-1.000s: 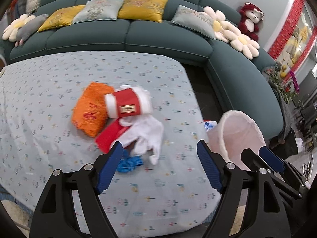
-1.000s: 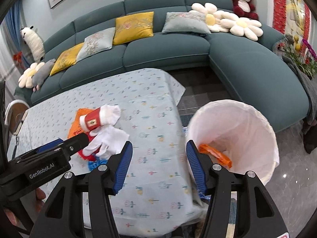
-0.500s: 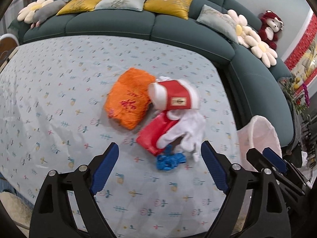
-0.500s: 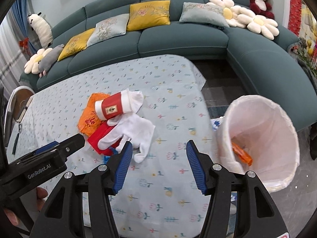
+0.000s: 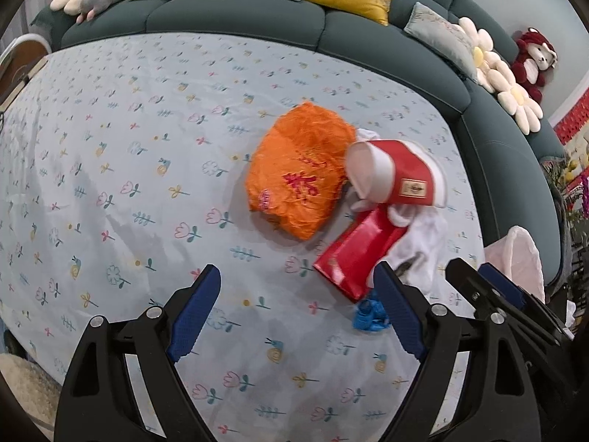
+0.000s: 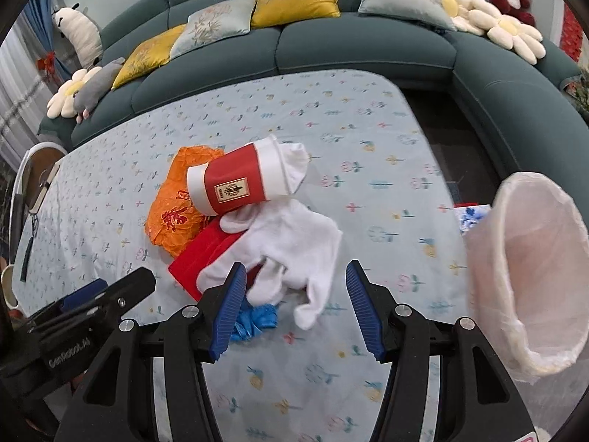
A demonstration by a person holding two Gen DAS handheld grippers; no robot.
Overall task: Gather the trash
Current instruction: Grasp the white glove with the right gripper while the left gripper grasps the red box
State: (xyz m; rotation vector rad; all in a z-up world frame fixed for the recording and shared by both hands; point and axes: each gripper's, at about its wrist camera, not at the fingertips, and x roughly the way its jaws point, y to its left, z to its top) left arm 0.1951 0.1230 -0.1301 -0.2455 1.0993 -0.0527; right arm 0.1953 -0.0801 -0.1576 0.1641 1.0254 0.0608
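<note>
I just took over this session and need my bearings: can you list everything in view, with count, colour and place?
Paper cup: one, red and white, lying on its side on the pile.
Crumpled bag: one, orange, left of the cup.
Flat packet: one, red, under the cup.
Gloves: white, count unclear, draped over the packet.
Crumpled scrap: one, blue, at the pile's near edge.
Bin: one, white liner, beyond the table's right edge.
Tablecloth: one, pale blue, floral.
Sofa: one, teal, behind, with cushions and plush toys.
Left gripper: open, empty.
Right gripper: open, empty.
</note>
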